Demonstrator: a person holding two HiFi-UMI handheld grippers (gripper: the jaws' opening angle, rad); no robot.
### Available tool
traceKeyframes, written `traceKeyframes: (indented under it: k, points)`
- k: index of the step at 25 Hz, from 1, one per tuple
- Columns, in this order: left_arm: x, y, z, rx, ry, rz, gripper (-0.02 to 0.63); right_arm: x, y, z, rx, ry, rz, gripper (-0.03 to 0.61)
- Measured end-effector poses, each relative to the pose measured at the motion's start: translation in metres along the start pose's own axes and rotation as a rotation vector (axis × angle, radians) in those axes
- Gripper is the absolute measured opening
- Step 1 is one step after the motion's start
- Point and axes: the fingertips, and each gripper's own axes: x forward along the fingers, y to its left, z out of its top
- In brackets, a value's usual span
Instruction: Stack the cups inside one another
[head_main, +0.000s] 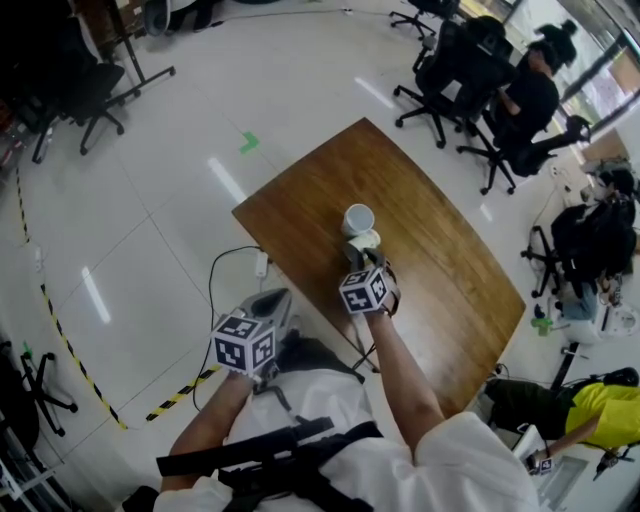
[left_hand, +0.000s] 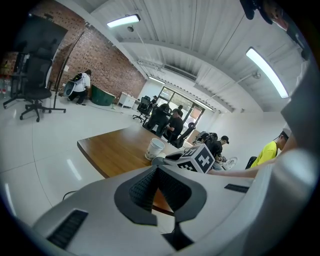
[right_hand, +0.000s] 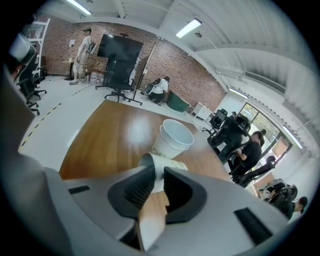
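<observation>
Nearest, saw the left gripper (left_hand: 157, 172) hanging off the counter's near edge, beside the torso, jaws pressed together with nothing between them. Noted a cable (head_main: 225, 270) trailing across the white floor (head_main: 150, 200) below it, and black-and-yellow tape (head_main: 60, 340) further to the left.

Just beyond, over the wooden counter (head_main: 440, 260), found the right gripper (right_hand: 159, 176) angled downward, jaws pinching a white tipped cup (right_hand: 172, 164) at its rim. Found that cup lying over on its side, low at the counter near the near edge. Could not tell whether it rested on the wood or hung just clear of it.

Directly past it, saw an upright cup (right_hand: 172, 140) standing mouth up near the counter's middle, empty inside, just beside the tipped one. Could not tell whether the two touched.

Farther off, beyond the counter's far right side, made out black office chairs (head_main: 440, 100) and a seated person (head_main: 525, 100) in dark clothes.
</observation>
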Motion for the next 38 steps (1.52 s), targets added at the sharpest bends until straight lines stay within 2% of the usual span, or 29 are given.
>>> traceKeyframes:
  k: [11, 23, 30, 34, 38]
  points:
    - [-0.001, -0.018, -0.004, 0.017, -0.008, -0.023, -0.008, -0.023, -0.019, 0.005, 0.057, -0.043, 0.036, 0.018]
    - [-0.014, -0.040, -0.015, 0.042, -0.015, -0.071, -0.008, -0.067, -0.021, 0.010, 0.132, -0.061, 0.121, 0.015]
    - [-0.012, -0.047, -0.001, 0.073, -0.034, -0.089, -0.008, -0.094, -0.044, 0.040, 0.149, -0.080, 0.198, 0.015]
    - [-0.011, -0.050, 0.014, 0.100, -0.049, -0.100, -0.008, -0.108, -0.060, 0.074, 0.103, -0.124, 0.208, 0.015]
    - [-0.009, -0.048, 0.025, 0.113, -0.066, -0.101, -0.008, -0.104, -0.076, 0.089, 0.107, -0.127, 0.215, 0.015]
